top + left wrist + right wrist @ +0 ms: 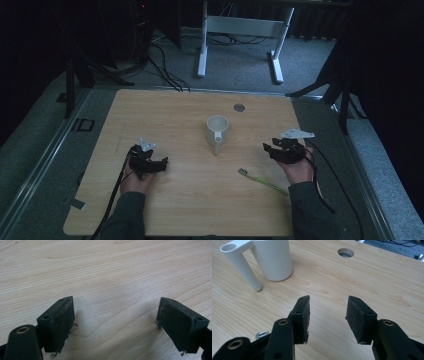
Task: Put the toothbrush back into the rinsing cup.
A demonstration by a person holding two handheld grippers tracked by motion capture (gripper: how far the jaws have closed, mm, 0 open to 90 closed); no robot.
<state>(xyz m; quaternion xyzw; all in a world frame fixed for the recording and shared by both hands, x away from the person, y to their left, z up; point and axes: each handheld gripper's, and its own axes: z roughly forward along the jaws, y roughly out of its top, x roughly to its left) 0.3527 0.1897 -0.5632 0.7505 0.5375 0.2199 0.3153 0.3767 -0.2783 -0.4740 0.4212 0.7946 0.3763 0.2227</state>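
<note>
- Pale wood is making up the table (175, 210), and a white mug (217, 131) is standing upright on it, somewhat toward the far edge, its handle turned toward the person's side.
- Left of the mug and nearer the person, the left gripper (161, 164) is resting low over the wood with its jaws spread wide and nothing between them; bare grain is lying all round it.
- Right of the mug, the right gripper (266, 148) is sitting with its jaws parted and empty, pointing toward the mug, open board lying between them.
- Nearer the person than the mug, a thin green cable (262, 181) is lying flat, close to the right hand (299, 170).
- Beyond the mug, a round grommet hole (239, 107) is sitting just inside the far edge.
</note>
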